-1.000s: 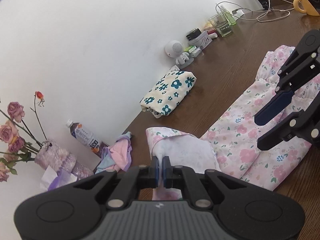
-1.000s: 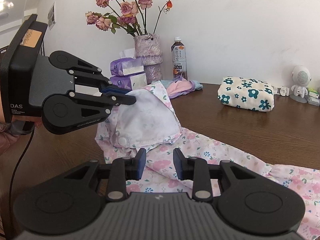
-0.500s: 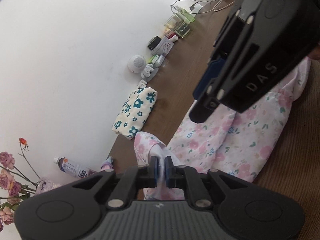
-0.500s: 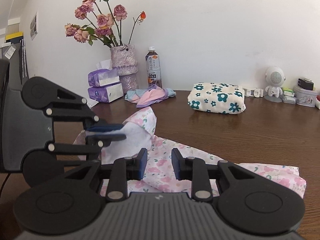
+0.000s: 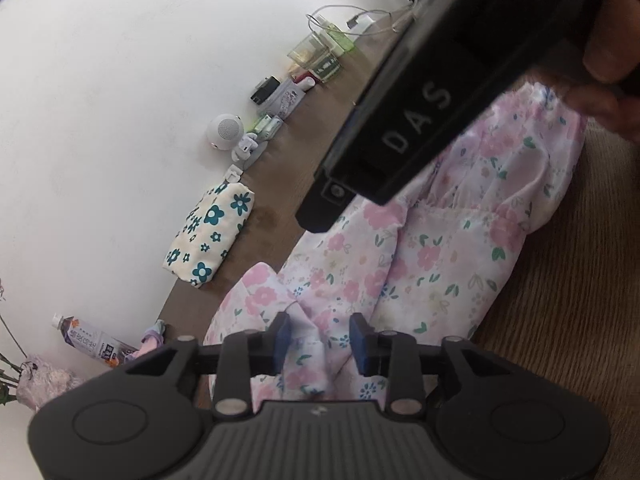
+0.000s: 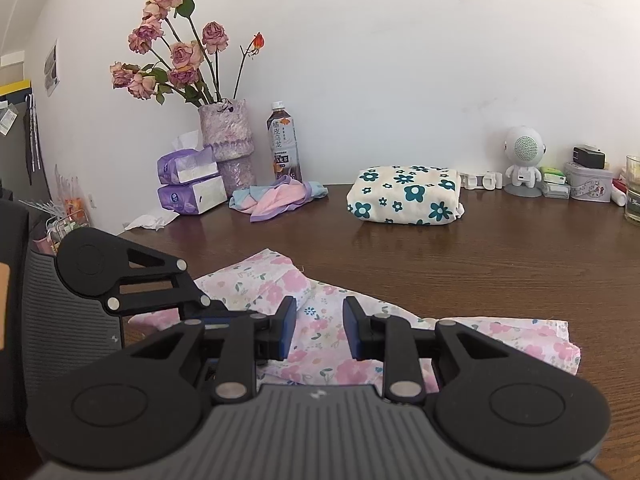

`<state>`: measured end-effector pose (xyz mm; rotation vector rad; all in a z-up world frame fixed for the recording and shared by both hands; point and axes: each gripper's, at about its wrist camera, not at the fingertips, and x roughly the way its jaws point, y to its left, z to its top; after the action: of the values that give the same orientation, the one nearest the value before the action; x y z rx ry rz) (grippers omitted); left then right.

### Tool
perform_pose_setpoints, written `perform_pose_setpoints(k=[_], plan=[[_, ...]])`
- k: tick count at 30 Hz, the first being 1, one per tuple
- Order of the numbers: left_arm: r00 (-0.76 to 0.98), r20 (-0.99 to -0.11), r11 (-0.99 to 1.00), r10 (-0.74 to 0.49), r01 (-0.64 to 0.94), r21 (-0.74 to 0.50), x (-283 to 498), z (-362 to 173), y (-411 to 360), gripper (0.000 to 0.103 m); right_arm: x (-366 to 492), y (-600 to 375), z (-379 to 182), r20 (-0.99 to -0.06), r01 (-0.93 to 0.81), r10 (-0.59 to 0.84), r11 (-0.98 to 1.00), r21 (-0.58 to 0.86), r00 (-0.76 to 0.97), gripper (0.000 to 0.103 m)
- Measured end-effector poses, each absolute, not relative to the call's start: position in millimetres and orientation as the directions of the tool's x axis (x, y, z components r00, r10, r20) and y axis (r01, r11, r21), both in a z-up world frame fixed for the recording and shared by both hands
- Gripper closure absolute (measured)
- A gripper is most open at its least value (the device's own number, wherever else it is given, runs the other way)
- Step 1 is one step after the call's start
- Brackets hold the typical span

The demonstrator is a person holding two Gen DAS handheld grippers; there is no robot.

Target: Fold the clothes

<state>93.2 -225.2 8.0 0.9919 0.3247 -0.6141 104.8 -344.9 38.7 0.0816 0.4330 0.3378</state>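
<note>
Dark wooden table (image 6: 460,264): one garment already folded into a compact block, the cream cloth with teal flowers (image 6: 404,199), is set near the wall. Pink floral garment (image 6: 332,336): spread flat at the near edge, thin and creased, one end turned over onto itself; the fold is judged only begun, with further folds left. Small pastel cloth (image 6: 276,196): bunched beside the bottle (image 6: 283,144), unfolded. Left gripper (image 5: 320,338): fingers opening, a ridge of the pink fabric between them, no longer pinched. Right gripper (image 6: 319,326): fingers partly open above the garment, nothing held.
</note>
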Motion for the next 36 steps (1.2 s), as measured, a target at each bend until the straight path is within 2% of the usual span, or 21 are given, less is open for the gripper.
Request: perform_pose_setpoints(k=[1,5,11,15,21,23,24,29,33,36], plan=[[0.784,-0.513,0.413,-0.348,0.620,0.667,90,13,-223,0.057,105,-345,38,-0.398,-0.303,0.338,0.941,0.149,0.853,0.077],[0.780,-0.479,0.469,-0.402,0.625,0.624,73,35,-202,0.052,106,-345,37,-0.402,-0.302,0.338,0.941,0.151,0.851,0.077],[0.799,-0.464,0.579,-0.382,0.599,0.554,77,51,-162,0.053,107,-334,41,-0.400,-0.315,0.343,0.939,0.135,0.850,0.077],[0.754,-0.509,0.608,-0.415,0.646,0.462,85,53,-147,0.073,110,-304,48,-0.401,-0.362,0.360,0.929,0.073,0.842,0.077],[0.698,-0.552,0.552,-0.457,0.709,0.439,89,35,-155,0.083,140,-283,52,-0.457,-0.369,0.351,0.928,0.053,0.817,0.077],[0.689,-0.561,0.547,-0.459,0.717,0.432,93,26,-157,0.083,151,-281,48,-0.485,-0.353,0.335,0.934,0.057,0.808,0.078],[0.685,-0.563,0.548,-0.462,0.720,0.427,94,24,-156,0.083,157,-281,44,-0.501,-0.344,0.327,0.937,0.063,0.801,0.083],[0.671,-0.549,0.562,-0.498,0.732,0.385,92,24,-145,0.081,169,-282,27,-0.552,-0.326,0.323,0.941,0.096,0.769,0.085],[0.680,-0.501,0.595,-0.536,0.725,0.347,88,38,-127,0.071,167,-288,27,-0.541,-0.321,0.342,0.937,0.138,0.768,0.084],[0.692,-0.474,0.641,-0.544,0.708,0.297,93,50,-110,0.071,162,-296,33,-0.510,-0.307,0.357,0.934,0.183,0.783,0.084]])
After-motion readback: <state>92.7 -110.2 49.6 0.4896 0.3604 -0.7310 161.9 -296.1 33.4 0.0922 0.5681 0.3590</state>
